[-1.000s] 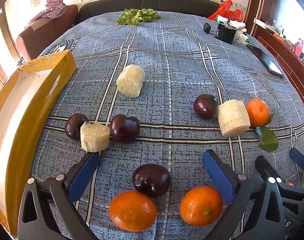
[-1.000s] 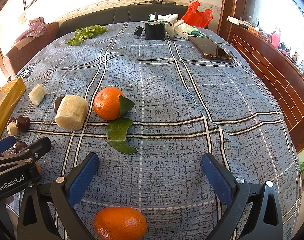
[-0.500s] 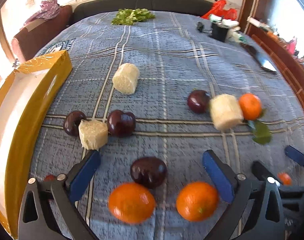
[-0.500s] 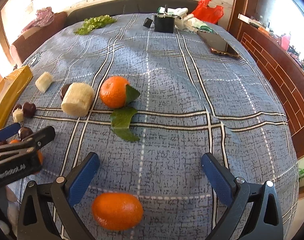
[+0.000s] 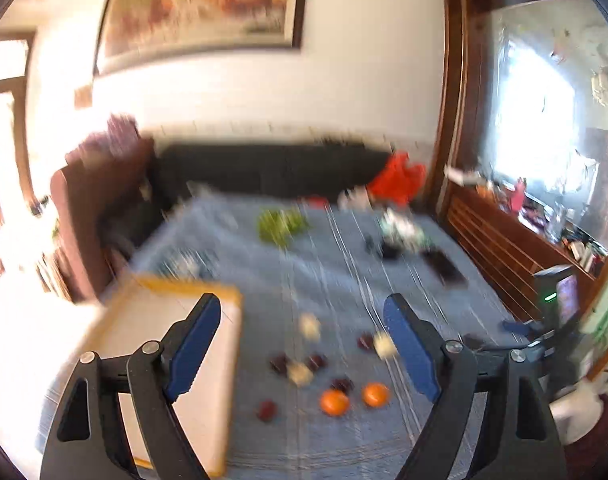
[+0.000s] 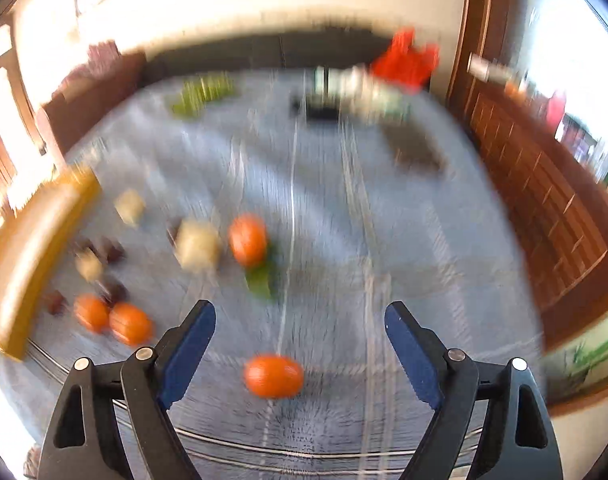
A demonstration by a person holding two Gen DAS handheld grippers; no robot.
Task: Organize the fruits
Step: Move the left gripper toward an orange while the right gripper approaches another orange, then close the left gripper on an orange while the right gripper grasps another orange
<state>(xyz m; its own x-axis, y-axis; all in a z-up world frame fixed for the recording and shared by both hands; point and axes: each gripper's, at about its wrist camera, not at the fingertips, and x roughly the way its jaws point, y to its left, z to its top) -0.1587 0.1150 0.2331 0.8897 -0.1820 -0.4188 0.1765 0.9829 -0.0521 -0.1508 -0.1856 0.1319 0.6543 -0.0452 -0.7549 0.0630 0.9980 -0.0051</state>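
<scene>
Both views are motion-blurred. My left gripper (image 5: pixel 301 344) is open and empty, high above the blue checked cloth (image 5: pixel 336 272). Far below it lie two oranges (image 5: pixel 334 402), several dark plums (image 5: pixel 341 384) and pale cut chunks (image 5: pixel 299 372). The yellow-rimmed tray (image 5: pixel 171 344) sits at the left. My right gripper (image 6: pixel 299 352) is open and empty, raised over the cloth (image 6: pixel 404 240). One orange (image 6: pixel 273 376) lies just ahead between its fingers. An orange with a leaf (image 6: pixel 247 239), a pale chunk (image 6: pixel 197 245) and two oranges (image 6: pixel 129 323) lie further left, near the tray (image 6: pixel 31 236).
A green leafy bunch (image 5: pixel 281 222), a phone (image 5: pixel 444 266), a dark box (image 6: pixel 324 110) and a red bag (image 5: pixel 400 178) sit at the far end. A dark sofa (image 5: pixel 263 168) and wooden cabinet (image 5: pixel 504 244) border the surface. The other gripper shows at the right edge (image 5: pixel 524 326).
Both grippers have pulled up and back sharply from the surface. The fruits now look small and far off. Both stay open and nothing was picked up.
</scene>
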